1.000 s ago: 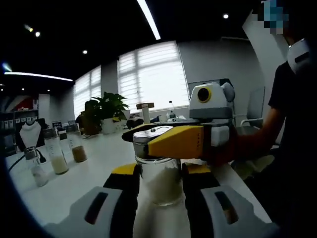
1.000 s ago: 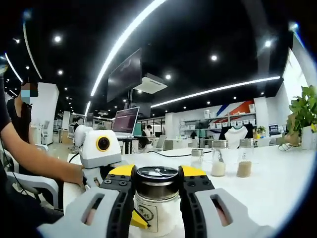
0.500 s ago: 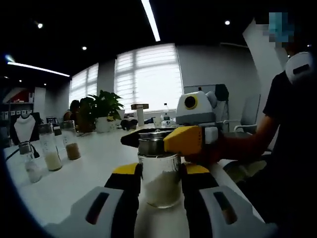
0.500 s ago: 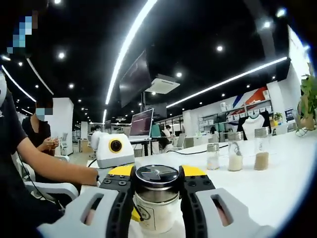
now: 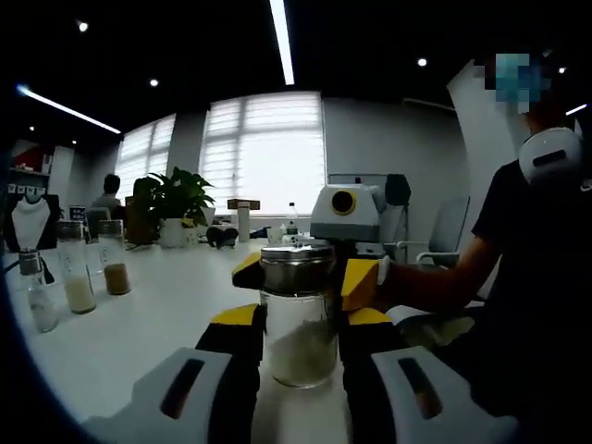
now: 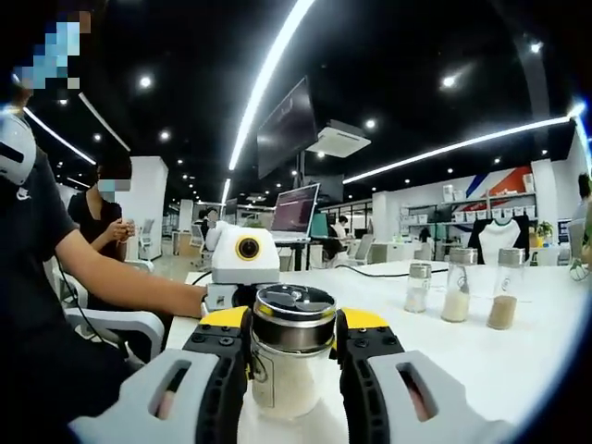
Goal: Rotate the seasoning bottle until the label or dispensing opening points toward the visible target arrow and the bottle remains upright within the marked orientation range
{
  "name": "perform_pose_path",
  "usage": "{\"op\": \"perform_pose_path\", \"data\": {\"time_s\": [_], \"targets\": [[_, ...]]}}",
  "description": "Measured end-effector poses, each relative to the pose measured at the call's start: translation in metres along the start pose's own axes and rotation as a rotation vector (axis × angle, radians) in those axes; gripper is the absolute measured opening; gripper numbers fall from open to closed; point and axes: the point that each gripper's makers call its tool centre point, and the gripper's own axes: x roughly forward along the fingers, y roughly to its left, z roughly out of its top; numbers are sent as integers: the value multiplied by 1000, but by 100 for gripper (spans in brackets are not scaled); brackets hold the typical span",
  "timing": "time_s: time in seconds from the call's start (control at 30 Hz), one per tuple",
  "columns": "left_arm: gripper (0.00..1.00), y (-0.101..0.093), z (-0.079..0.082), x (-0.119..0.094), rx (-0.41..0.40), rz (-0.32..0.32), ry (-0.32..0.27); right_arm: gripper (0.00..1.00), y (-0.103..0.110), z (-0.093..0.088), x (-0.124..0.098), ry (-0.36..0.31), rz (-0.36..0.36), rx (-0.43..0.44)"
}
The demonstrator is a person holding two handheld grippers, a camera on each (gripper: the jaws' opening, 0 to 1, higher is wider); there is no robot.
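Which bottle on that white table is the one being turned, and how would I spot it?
On the long white table, skip the three small bottles standing apart. The seasoning bottle stands upright at the near end, a glass jar of white powder with a shiny metal cap. It alone sits between the yellow-and-black jaws of a hand-held gripper.

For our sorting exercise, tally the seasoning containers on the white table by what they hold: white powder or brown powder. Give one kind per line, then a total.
White powder: 3: the held seasoning bottle, small shaker, tall bottle
Brown powder: 1: tall brown-filled bottle
Total: 4
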Motion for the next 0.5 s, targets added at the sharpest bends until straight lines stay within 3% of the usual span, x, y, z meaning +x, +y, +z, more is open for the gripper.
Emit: {"op": "perform_pose_path", "data": {"time_s": [0.1, 0.27, 0.33, 0.4, 0.5], "targets": [[34, -4, -3, 1, -2, -16, 10, 33, 4, -3, -1, 17, 24, 19], [35, -2, -1, 2, -4, -6, -3, 33, -1, 1, 2, -7, -36, 40], [35, 5, -2, 1, 11, 33, -3, 33, -8, 1, 6, -19, -93, 40], [36, 12, -7, 1, 55, 74, 30, 33, -12, 2, 9, -34, -148, 13], [42, 15, -20, 5, 93, 100, 103, 33, -15, 8, 12, -74, -173, 30]]}}
